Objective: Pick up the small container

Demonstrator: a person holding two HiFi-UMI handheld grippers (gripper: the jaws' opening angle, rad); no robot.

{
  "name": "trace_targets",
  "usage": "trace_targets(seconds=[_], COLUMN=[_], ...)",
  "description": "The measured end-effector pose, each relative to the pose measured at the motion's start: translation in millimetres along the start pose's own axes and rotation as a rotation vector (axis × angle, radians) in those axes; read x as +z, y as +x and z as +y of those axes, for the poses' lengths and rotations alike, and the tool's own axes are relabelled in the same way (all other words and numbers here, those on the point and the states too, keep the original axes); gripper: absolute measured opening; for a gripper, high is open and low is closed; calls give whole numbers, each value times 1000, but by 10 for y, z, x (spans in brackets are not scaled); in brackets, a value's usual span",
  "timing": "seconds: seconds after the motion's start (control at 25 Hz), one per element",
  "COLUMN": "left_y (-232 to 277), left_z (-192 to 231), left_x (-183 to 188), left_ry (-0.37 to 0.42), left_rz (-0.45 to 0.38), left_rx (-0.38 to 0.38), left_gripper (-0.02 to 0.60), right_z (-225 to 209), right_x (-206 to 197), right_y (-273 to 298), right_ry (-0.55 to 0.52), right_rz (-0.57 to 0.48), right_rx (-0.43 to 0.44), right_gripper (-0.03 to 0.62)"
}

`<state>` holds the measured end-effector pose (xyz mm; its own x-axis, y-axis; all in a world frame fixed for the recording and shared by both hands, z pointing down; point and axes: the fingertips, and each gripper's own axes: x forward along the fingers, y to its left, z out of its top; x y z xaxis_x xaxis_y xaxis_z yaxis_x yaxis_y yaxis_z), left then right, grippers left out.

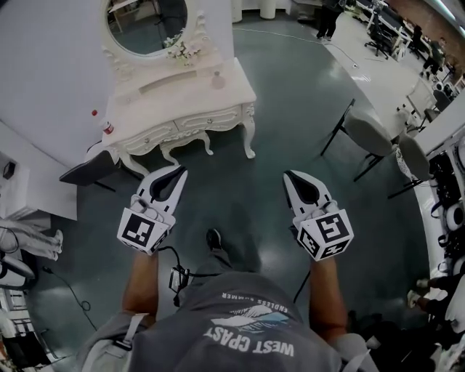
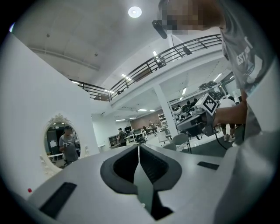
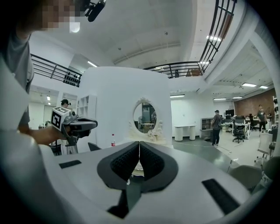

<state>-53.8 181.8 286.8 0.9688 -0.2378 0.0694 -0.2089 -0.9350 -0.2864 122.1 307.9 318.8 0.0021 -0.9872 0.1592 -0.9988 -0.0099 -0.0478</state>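
I carry left gripper [image 1: 179, 171] and right gripper [image 1: 289, 176] closed, empty — dressing table [image 1: 190, 102] is well ahead, nothing within reach yet

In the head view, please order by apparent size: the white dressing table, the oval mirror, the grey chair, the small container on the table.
1. white dressing table
2. oval mirror and grey chair: they look about alike, and the picture's top edge cuts the mirror, so I do not rank them
3. small container
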Motion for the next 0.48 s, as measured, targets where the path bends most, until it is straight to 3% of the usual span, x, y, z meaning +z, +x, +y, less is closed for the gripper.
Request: trace_targets(seconds=[0.48], left_y=[667], left_z=[1123], left_x=[-360], left_ry=[-33], left_rz=[-42], left_rx=[-84], left_gripper=[25], right_z=[-224], right_x=[202], right_y=[1031], right_ry=[-3], right_rz=[30], right_rx=[-112], right_gripper=[26])
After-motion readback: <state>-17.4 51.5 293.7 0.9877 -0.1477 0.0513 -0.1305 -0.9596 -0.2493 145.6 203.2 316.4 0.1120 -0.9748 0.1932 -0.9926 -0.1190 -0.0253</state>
